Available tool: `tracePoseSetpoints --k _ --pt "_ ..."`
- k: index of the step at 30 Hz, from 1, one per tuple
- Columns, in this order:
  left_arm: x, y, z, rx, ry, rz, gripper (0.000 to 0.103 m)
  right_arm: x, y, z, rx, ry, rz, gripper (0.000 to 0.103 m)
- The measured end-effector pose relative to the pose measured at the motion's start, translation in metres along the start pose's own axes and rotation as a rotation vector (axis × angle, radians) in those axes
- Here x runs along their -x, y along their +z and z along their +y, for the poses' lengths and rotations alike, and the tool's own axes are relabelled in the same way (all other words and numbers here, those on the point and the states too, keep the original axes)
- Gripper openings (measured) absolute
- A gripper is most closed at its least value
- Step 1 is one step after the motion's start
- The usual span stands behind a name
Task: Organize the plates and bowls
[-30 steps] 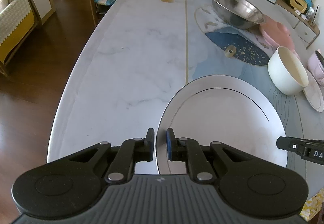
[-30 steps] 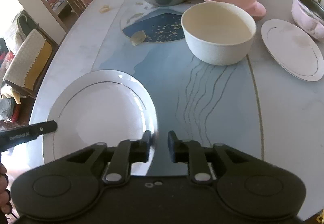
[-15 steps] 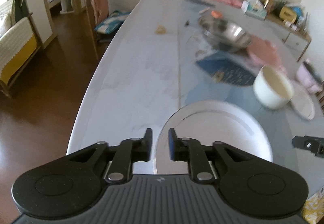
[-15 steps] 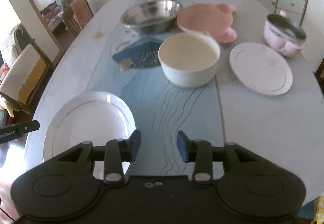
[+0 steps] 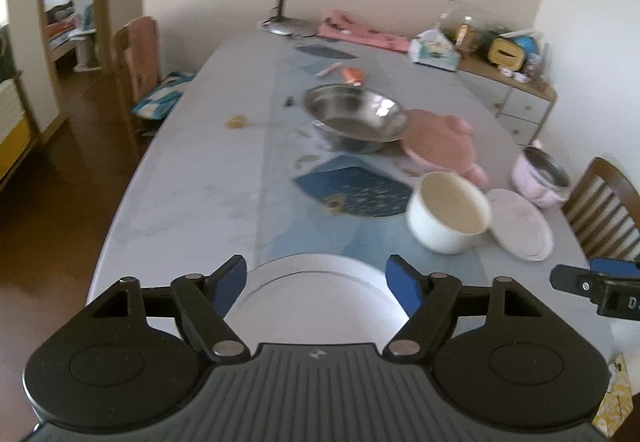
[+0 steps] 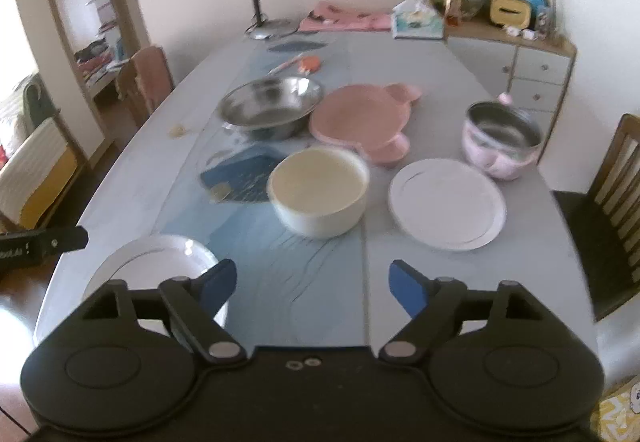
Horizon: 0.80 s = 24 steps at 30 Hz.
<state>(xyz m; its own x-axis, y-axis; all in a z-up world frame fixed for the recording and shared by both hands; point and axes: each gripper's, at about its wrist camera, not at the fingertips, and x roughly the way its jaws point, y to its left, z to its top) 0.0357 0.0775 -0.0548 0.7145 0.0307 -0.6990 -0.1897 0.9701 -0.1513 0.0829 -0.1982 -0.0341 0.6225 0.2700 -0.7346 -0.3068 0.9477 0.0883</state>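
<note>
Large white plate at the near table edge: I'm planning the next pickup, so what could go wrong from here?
1. The large white plate lies close to the table's near edge; a nudge might slide it off.
2. The cream bowl sits near the small white plate; reaching for either could bump the other.
3. The pink plate appears to touch the steel bowl.

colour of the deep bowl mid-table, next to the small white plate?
Cream-white deep bowl, inside slightly yellower; clearest in the right wrist view.
</note>
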Motion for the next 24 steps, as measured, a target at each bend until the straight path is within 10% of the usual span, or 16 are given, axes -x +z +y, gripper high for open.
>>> tracePoseSetpoints --k 11,24 --pt "-0.021 0.021 -0.088 -0.055 -0.088 -0.067 0.079 0.007 0.022 -0.063 0.043 -0.106 -0.098 0.102" --pt "-0.101 0.034 -0.189 -0.061 -0.09 0.033 0.079 -0.044 0.049 -0.151 0.091 -0.113 -0.053 0.102"
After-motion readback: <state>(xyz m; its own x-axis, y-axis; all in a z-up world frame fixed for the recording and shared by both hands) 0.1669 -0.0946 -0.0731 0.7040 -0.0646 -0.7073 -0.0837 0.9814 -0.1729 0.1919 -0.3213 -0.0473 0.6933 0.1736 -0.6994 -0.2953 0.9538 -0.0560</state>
